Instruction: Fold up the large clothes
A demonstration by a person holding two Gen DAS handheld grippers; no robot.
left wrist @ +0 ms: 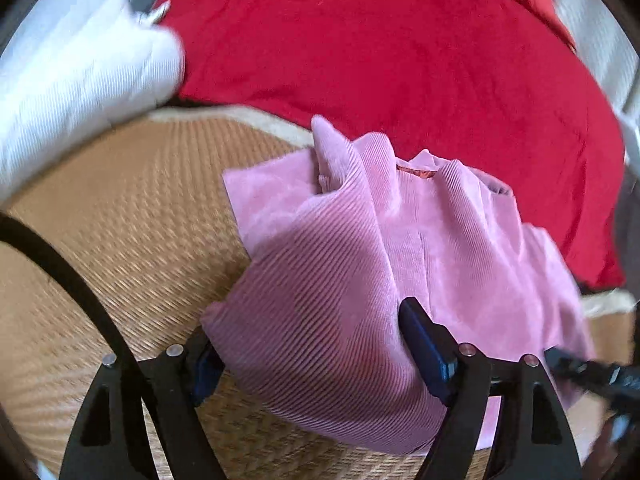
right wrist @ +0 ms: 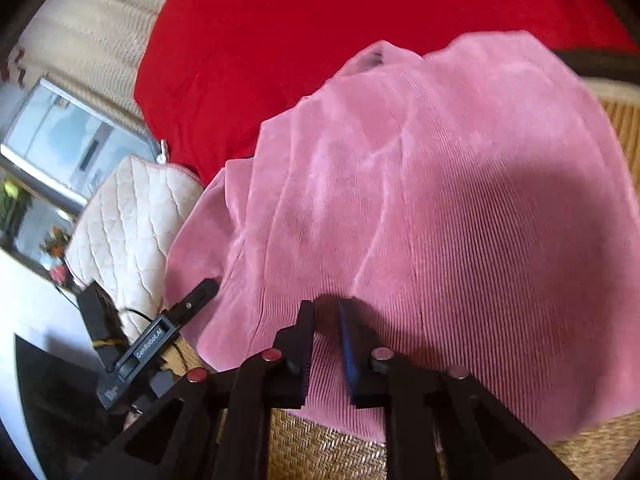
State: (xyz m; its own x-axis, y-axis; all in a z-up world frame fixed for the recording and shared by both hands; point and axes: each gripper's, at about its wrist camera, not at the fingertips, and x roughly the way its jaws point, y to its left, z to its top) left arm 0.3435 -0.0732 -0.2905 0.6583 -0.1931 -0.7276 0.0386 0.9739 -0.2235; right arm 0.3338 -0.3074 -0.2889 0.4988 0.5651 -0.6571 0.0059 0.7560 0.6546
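Pink garment [left wrist: 360,264] btwn left gripper [left wrist: 312,344] fingers, on mat [left wrist: 120,216]

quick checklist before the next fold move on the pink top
1. Left gripper around the pink corduroy garment: fingers wide, fabric bunched between them, not pinched: not ok.
2. Right gripper closed on a fold of the garment: ok.
3. Garment flat: rumpled, not ok.
4. Garment partly over the red cloth instead of the woven straw mat: not ok.
5. White quilted cushion touching the garment's edge: cannot tell.
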